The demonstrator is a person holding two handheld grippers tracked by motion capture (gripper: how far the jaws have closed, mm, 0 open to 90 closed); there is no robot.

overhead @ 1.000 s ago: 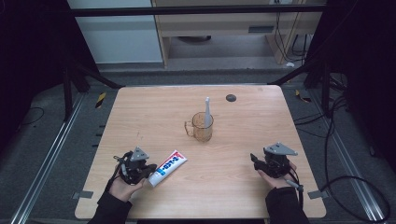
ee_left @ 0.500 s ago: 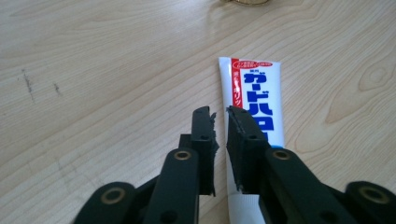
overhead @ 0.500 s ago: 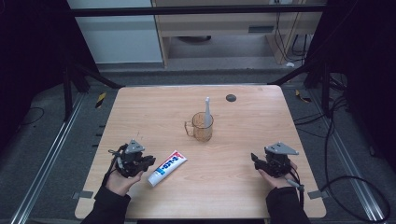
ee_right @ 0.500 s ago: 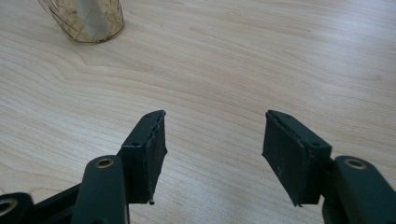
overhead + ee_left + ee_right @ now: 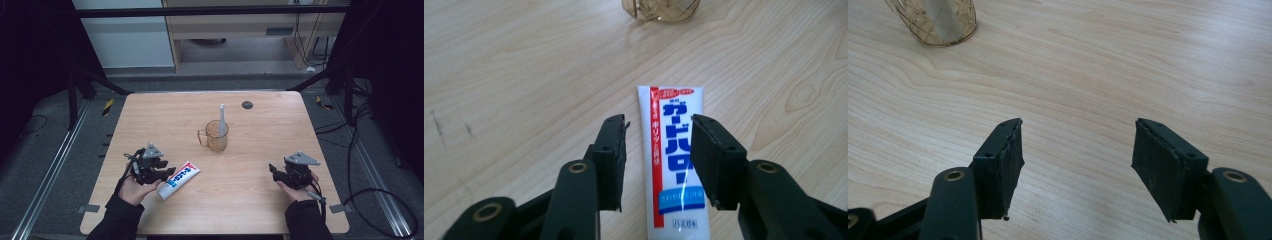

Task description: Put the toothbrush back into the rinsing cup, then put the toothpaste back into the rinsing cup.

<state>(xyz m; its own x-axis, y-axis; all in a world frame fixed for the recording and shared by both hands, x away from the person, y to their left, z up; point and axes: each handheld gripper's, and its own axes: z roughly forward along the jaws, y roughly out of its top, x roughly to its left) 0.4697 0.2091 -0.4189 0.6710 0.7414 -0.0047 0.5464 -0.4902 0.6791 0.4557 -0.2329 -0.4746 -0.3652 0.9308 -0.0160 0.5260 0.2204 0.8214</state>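
A white toothpaste tube [image 5: 179, 179] with blue lettering and a red stripe lies flat at the table's front left. In the left gripper view the tube [image 5: 676, 165] runs lengthwise between my left gripper's [image 5: 659, 125] black jaws, which stand open about a tube's width apart, one on each side of it. From above, the left gripper [image 5: 165, 172] sits at the tube's lower end. My right gripper [image 5: 276, 172] rests at the front right, and in its own view the right gripper [image 5: 1078, 147] stands wide open over bare wood.
An amber glass mug [image 5: 217, 139] stands mid-table with a white toothbrush [image 5: 222, 116] upright in it; the mug [image 5: 660, 9] [image 5: 938, 20] also appears in both gripper views. A small dark round disc [image 5: 247, 104] lies near the far edge of the wooden table [image 5: 280, 130].
My left gripper drew back to the left a little, then came right again over the tube's lower end. The tube, the mug and the right gripper have stayed put.
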